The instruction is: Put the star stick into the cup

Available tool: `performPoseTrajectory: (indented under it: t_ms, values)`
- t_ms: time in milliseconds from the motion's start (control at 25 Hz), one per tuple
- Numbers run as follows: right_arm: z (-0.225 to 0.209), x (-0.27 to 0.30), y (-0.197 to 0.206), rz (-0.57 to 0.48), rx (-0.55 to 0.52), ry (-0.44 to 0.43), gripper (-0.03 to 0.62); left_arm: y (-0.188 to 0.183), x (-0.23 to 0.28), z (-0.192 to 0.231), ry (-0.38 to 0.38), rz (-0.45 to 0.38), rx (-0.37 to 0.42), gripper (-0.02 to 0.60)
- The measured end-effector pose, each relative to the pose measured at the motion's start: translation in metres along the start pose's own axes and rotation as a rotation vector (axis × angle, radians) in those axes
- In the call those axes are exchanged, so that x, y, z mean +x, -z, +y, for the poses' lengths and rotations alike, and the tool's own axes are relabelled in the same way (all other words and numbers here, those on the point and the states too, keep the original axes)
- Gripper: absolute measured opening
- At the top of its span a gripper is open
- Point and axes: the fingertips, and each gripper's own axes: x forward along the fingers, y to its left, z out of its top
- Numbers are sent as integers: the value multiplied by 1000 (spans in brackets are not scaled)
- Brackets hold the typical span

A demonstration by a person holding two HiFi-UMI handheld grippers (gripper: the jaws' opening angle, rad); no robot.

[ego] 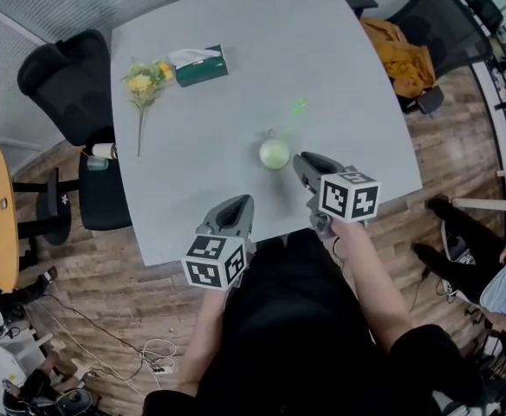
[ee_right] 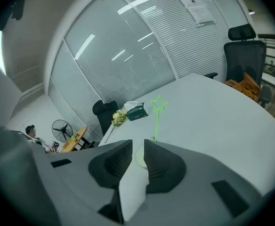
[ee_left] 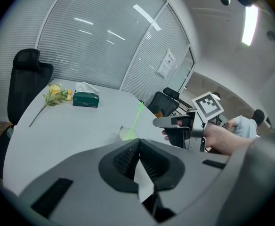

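The star stick [ego: 293,115] is in the cup [ego: 274,153]. Its bottom end sits inside the cup and its star end is on top. The stick stands tall and leans a little toward the far right corner of the table [ego: 218,24]. The cup is near the front edge, about the middle. The right gripper [ee_right: 137,147] is just beside the cup, with its jaws a little apart and holding nothing. The left gripper [ee_left: 138,144] is at the front edge, with its jaws pressed together and empty. A yellow flower [ego: 142,83] and a green tissue box [ego: 199,65] lie by the far left corner.
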Motion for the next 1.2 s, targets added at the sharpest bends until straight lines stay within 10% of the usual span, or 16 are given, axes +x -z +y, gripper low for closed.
performPoseTrajectory:
  t_ms: [1200]
  values:
    - [5,-206,98,-32,-147,-154,61,81,-36,-181,-81,-58,81,-3]
